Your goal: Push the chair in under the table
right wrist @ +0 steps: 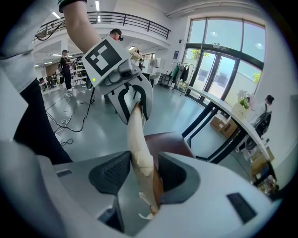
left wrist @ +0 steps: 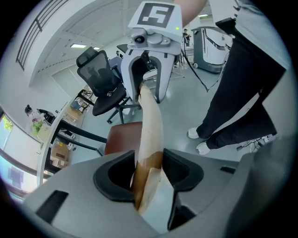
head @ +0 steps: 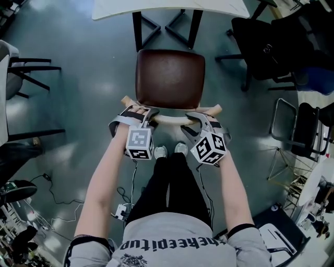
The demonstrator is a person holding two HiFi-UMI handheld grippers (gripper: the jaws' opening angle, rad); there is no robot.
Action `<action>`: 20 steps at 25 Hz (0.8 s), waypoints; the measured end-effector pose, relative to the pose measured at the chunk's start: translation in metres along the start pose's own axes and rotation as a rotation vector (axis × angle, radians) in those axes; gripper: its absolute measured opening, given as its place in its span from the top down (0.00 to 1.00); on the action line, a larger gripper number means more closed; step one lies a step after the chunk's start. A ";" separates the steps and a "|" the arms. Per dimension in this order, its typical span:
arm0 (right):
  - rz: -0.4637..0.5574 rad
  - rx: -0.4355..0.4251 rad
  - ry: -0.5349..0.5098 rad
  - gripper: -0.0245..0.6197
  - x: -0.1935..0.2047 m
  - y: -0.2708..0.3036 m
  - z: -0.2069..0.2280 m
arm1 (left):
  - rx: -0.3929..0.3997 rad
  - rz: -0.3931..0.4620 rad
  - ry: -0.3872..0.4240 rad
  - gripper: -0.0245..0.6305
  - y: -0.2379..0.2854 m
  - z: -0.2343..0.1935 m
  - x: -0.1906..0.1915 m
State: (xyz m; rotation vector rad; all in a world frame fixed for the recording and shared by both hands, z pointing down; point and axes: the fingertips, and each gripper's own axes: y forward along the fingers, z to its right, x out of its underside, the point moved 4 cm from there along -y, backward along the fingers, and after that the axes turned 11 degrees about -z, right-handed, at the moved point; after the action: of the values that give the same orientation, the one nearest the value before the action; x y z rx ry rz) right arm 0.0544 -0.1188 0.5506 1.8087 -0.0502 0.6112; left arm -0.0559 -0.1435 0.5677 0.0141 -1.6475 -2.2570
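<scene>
The grey floor (head: 78,104) fills most of the head view. A pale worktop (head: 156,8) on black legs lies at the far edge of the scene. The chair (head: 170,78), with a brown padded seat, stands on the floor directly on the near side of the worktop; the whole seat is exposed and none of it lies beneath the worktop. A black office chair (head: 261,47) stands at the far right, well apart from the brown chair. The curved wooden backrest (head: 169,119) runs left to right along the near edge of the seat. The left gripper (head: 140,112) is closed on the left part of the backrest and the right gripper (head: 201,121) on the right part. In the left gripper view, the dark fingers (left wrist: 116,174) clamp the wooden rail from both sides, and the rail extends away to the other gripper. In the right gripper view, the fingers (right wrist: 109,174) hold the same rail in the same manner. The person's shoes (head: 170,151) are planted on the floor just near of the backrest, between the two grippers. Loose cables (head: 52,193) lie on the floor at the near left.
</scene>
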 end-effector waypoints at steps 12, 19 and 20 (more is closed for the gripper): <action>0.010 0.004 -0.011 0.66 -0.003 0.012 0.054 | 0.002 -0.022 -0.020 0.66 0.017 -0.054 0.002; 0.014 -0.010 -0.028 0.66 -0.001 0.020 0.089 | 0.021 -0.036 -0.036 0.66 0.030 -0.086 0.000; 0.015 -0.012 -0.032 0.66 -0.001 0.020 0.093 | 0.021 -0.036 -0.038 0.66 0.031 -0.089 0.000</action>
State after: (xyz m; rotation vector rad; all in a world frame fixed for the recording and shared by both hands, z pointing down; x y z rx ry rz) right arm 0.0821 -0.2100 0.5493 1.8076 -0.0886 0.5918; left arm -0.0286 -0.2337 0.5671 0.0061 -1.7044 -2.2800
